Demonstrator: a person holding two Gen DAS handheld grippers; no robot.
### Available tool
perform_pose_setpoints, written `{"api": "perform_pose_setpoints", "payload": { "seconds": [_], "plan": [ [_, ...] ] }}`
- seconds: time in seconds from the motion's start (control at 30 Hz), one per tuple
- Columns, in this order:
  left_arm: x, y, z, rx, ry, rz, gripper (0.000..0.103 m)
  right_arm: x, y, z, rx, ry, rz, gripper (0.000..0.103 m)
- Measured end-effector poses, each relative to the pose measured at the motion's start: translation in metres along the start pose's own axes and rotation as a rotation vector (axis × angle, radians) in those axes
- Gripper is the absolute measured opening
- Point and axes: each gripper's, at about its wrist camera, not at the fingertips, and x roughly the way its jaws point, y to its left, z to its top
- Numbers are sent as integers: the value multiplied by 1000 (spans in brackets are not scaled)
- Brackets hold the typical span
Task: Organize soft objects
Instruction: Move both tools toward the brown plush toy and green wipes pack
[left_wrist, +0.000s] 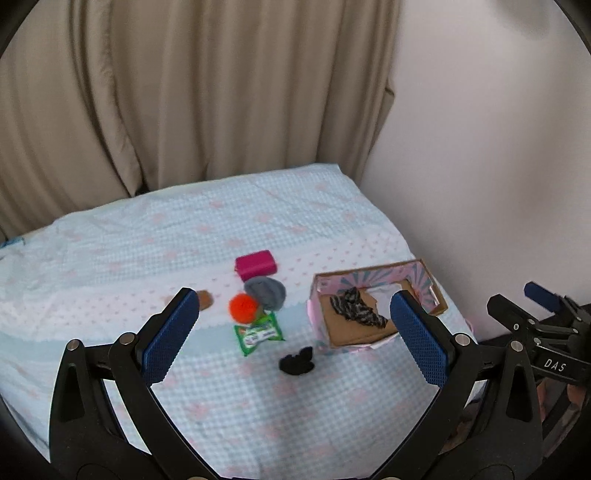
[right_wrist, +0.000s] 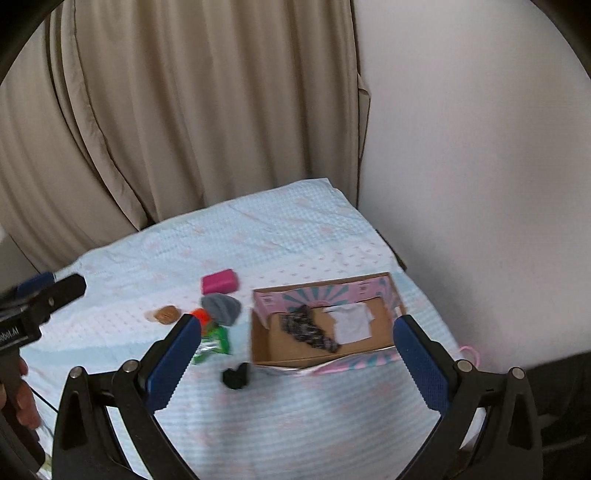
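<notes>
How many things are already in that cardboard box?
2: a striped dark cloth lies left of center in the box, and a white cloth beside it to the right. Something smaller may hide underneath.

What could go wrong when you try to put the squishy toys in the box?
The orange fluffy pom-pom, grey knitted bundle and green snack packet touch each other, so the open left gripper might pinch two together. The pink cardboard box has a torn, sagging front wall, so a bump could push it or spill the striped cloth inside.

"DAS" on right gripper (left_wrist: 554, 314) body.
</notes>
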Motion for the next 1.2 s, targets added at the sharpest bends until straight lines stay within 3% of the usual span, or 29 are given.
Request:
{"api": "perform_pose_setpoints", "payload": {
  "seconds": [0.23,0.47,0.63,0.9,1.2],
  "plan": [
    [-18,71,-9,40,-33,39,103,-8,65,-12,17,-47,0,103],
    [2,139,-9,86,7,0,103,7,120,-21,93,-43,-17,103],
    [45,177,-10,140,64,-33,103,31,151,-27,145,-16,-47,103],
    [137,224,-25,190,136,-48,103,102,187,-43,211,56,-69,103],
    [251,233,-52,279,204,-89,102,200,208,-68,322,165,-80,103]
  ]
}}
